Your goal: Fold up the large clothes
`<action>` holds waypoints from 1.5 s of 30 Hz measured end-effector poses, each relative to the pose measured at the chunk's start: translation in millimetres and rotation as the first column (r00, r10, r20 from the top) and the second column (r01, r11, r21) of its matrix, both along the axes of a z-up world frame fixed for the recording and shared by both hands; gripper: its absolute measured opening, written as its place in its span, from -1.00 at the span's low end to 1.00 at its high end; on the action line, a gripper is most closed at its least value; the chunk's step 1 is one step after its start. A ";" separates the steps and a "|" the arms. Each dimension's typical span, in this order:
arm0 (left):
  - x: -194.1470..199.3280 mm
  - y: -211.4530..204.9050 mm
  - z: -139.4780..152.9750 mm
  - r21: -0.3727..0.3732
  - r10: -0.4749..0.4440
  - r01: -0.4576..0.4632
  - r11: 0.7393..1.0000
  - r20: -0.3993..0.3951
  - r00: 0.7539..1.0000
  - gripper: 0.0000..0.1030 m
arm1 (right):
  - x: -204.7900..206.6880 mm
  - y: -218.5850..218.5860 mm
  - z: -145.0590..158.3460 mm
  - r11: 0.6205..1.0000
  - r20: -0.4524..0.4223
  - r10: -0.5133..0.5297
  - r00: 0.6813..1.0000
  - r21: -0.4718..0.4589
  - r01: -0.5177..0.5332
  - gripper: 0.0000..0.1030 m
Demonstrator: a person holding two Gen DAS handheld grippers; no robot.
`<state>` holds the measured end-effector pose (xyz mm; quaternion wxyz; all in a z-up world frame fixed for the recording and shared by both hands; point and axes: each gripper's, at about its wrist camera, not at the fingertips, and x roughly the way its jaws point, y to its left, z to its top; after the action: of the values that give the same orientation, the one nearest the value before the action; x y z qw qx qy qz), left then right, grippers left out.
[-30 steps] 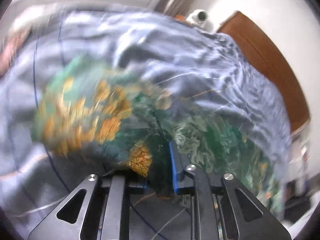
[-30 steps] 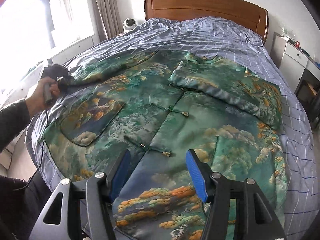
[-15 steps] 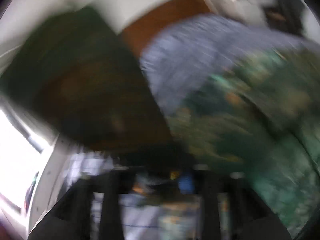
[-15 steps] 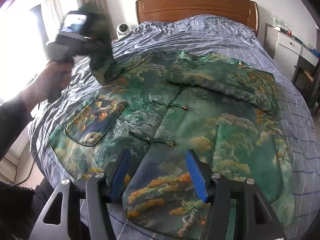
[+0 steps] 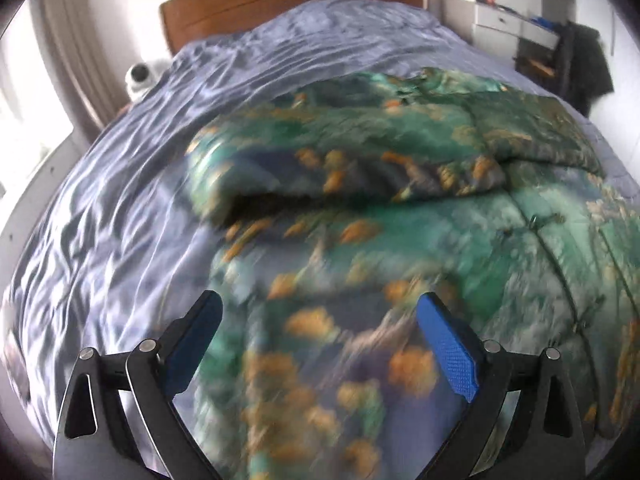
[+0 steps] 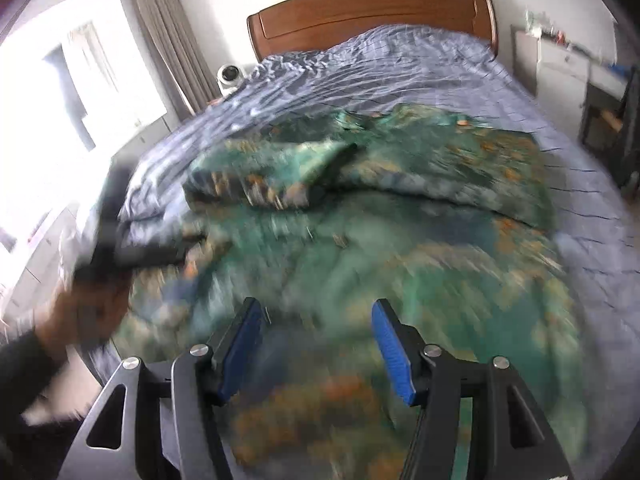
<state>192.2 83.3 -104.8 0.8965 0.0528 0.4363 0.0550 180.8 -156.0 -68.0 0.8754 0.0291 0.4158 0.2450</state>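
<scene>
A large green jacket [image 5: 400, 232] with orange and blue landscape print lies spread on the bed, also in the right wrist view [image 6: 420, 248]. Both its sleeves lie folded across its chest; the left sleeve [image 5: 320, 172] shows in the right wrist view too [image 6: 260, 184]. My left gripper [image 5: 320, 320] is open and empty above the jacket's lower left part. It appears blurred at the left of the right wrist view [image 6: 120, 248]. My right gripper [image 6: 318, 320] is open and empty above the jacket's hem.
The bed has a blue-grey checked cover [image 5: 120, 200] and a wooden headboard [image 6: 372, 12]. A white round device [image 6: 230, 76] stands by the curtain. A white dresser [image 5: 504, 28] and dark furniture [image 5: 580, 60] stand to the right of the bed.
My left gripper lifted the left sleeve, swung it over the jacket's chest and let go; it is now open. My right gripper stayed open over the hem.
</scene>
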 end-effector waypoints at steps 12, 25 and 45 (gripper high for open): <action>-29.3 24.9 -12.7 -0.083 0.045 -0.043 0.996 0.018 0.999 0.91 | 187.9 81.1 -73.1 0.969 -0.380 -0.072 0.922 0.193 0.156 0.14; -12.2 51.4 2.0 -0.212 0.061 -0.051 0.976 0.044 0.997 0.91 | 237.0 105.3 6.7 0.990 -0.086 -0.122 0.989 -0.080 0.115 -0.67; 181.0 62.0 -54.2 -0.176 0.048 -0.078 0.981 -0.171 0.984 0.56 | 276.9 129.9 -76.4 0.988 -0.128 -0.061 0.990 -0.151 0.041 -0.24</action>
<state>373.2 145.3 -158.9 0.8561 -0.0387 0.5139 0.0388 457.7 -26.1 -144.4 0.8516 -0.0091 0.4892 0.1883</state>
